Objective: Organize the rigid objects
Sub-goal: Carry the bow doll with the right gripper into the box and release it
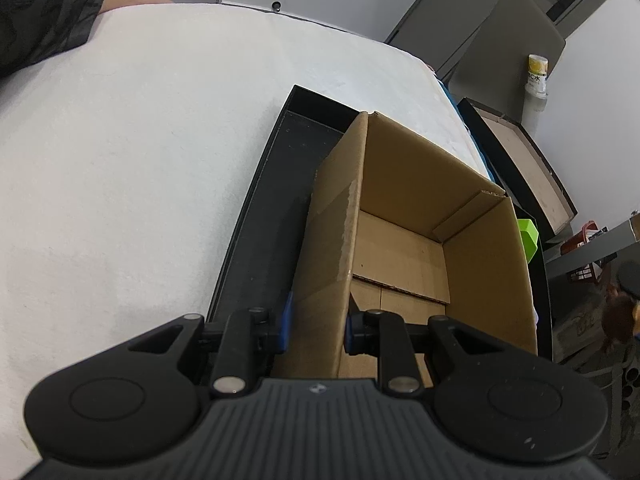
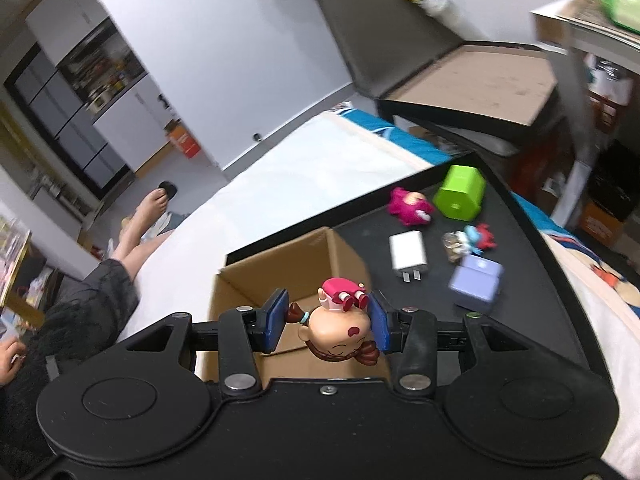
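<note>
An open cardboard box point(image 1: 404, 248) stands in a black tray point(image 1: 276, 200) on a white bed. My left gripper point(image 1: 318, 326) is shut on the box's near left wall, one blue pad outside and one inside. In the right wrist view the box point(image 2: 296, 268) sits below my right gripper point(image 2: 330, 320), which is shut on a cartoon girl figurine point(image 2: 340, 328) with a pink hat, held upside down above the box's near edge. On the tray point(image 2: 520, 248) lie a green box point(image 2: 460, 192), a pink plush toy point(image 2: 410, 206), a white charger point(image 2: 408, 256), a small red-blue figurine point(image 2: 472, 240) and a lavender box point(image 2: 476, 284).
The white bed point(image 1: 140, 160) stretches left of the tray. A person's legs point(image 2: 148, 220) rest at its far side. A second open black box point(image 2: 480, 88) stands beyond the bed, with a bottle point(image 1: 536, 76) behind it. Shelves and clutter are at the right.
</note>
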